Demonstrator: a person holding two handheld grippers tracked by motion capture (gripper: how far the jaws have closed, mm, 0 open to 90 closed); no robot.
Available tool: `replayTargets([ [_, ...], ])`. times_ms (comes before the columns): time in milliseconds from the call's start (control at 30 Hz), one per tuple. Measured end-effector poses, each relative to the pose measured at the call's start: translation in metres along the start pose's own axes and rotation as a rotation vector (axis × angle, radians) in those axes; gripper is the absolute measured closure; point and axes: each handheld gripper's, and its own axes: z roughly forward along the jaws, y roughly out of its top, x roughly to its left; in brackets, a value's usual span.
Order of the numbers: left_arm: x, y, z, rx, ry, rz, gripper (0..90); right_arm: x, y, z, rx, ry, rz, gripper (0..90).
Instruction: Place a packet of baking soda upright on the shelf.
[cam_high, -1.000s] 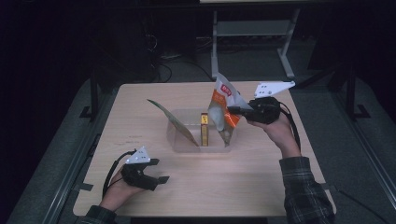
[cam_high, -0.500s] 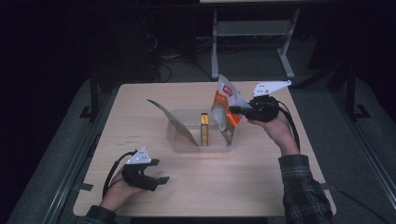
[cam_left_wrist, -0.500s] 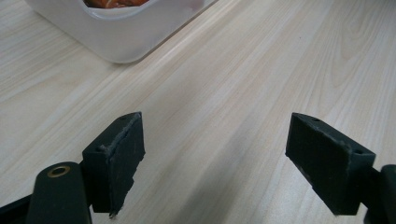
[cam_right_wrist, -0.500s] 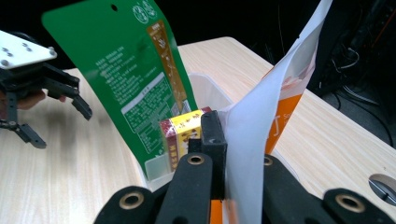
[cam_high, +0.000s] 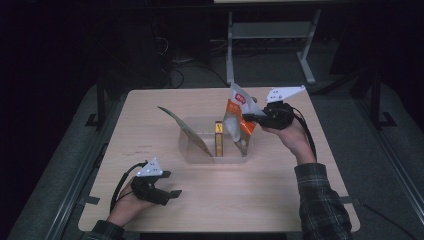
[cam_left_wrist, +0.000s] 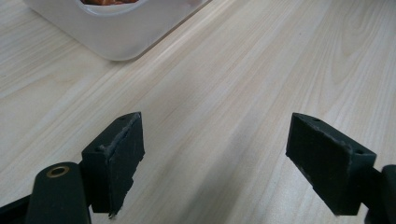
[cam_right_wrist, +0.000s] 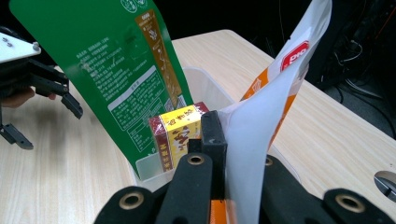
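high view overhead, claw views close, sharing bin (cam_high: 215, 150)

Clear bin (cam_left_wrist: 122, 29) cut off by top edge in left gripper view; contents there reduced to reddish sliver. In right gripper view, lower part of orange-white pouch (cam_right_wrist: 261, 140) hidden behind jaws; green packet (cam_right_wrist: 116, 70) cut by top edge, print too small to read. Yellow box (cam_high: 219, 138) label illegible in high view.

Wooden table (cam_high: 150, 130) (dark room beyond)

Orange-white pouch (cam_high: 239, 116) upright in clear bin (cam_high: 192, 150)
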Motion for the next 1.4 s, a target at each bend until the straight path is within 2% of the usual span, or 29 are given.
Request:
replayTargets([
  [367,-0.001,0.000,0.001,0.010,-0.004,0.000,18.4,0.000,-0.004,0.009,0.041,0.001,0.000,90.0],
  [500,-0.001,0.000,0.002,0.011,-0.005,0.004,18.4,0.001,-0.008,0.014,0.094,-0.014,-0.005,90.0],
  [767,-0.002,-0.001,0.004,0.023,-0.010,0.011,18.4,0.002,-0.010,0.017,0.125,-0.023,-0.012,90.0],
  [900,-0.003,-0.001,0.005,0.034,-0.013,0.023,18.4,0.002,-0.012,0.017,0.121,-0.020,-0.012,90.0],
  [1133,-0.004,-0.001,0.007,0.044,-0.016,0.022,18.1,0.000,-0.018,0.016,0.118,-0.002,0.018,88.7],
  [1233,-0.004,-0.001,0.007,0.042,-0.017,0.020,18.1,0.001,-0.019,0.016,0.118,0.000,0.020,78.9],
  [1333,-0.004,-0.001,0.007,0.045,-0.017,0.026,18.1,0.003,-0.020,0.015,0.127,-0.041,0.024,66.5],
  [1400,-0.004,-0.001,0.007,0.045,-0.017,0.026,18.0,0.003,-0.020,0.014,0.122,-0.049,0.027,61.6],
])
